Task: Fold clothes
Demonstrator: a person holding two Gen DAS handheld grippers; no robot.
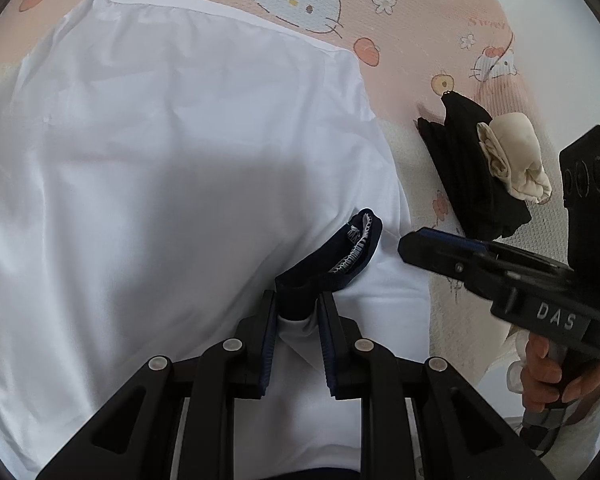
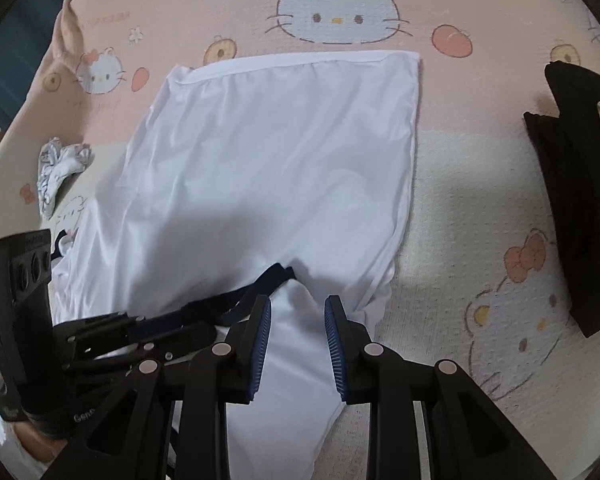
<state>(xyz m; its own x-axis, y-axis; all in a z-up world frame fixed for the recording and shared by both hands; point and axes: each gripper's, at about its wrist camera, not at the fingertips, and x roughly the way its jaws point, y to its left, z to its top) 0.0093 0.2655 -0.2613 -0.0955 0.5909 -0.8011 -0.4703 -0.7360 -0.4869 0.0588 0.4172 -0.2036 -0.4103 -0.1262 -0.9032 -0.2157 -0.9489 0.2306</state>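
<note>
A pink and cream cartoon-cat printed bed sheet (image 2: pixel 452 208) covers the whole surface, with a dark blue strip of room showing past its edge at ten o'clock in the right wrist view. At nine o'clock on the sheet lies a small crumpled white and grey cloth (image 2: pixel 58 168). The smooth white garment with navy trim (image 2: pixel 260 152) lies spread flat across the middle, its hemmed edge toward twelve o'clock. The left tongs (image 1: pixel 298 304) are drawn narrow and clamp the navy collar band (image 1: pixel 340 256) along with a fold of white fabric at the garment's near edge, about six o'clock. The right tongs (image 2: pixel 298 308) stand partly apart with a raised fold of the white fabric between the blue pads; whether the pads press on it cannot be told. At three o'clock, well apart from the garment, a folded black cloth stack (image 1: pixel 472 176) carries a rolled cream cloth (image 1: pixel 512 156).
</note>
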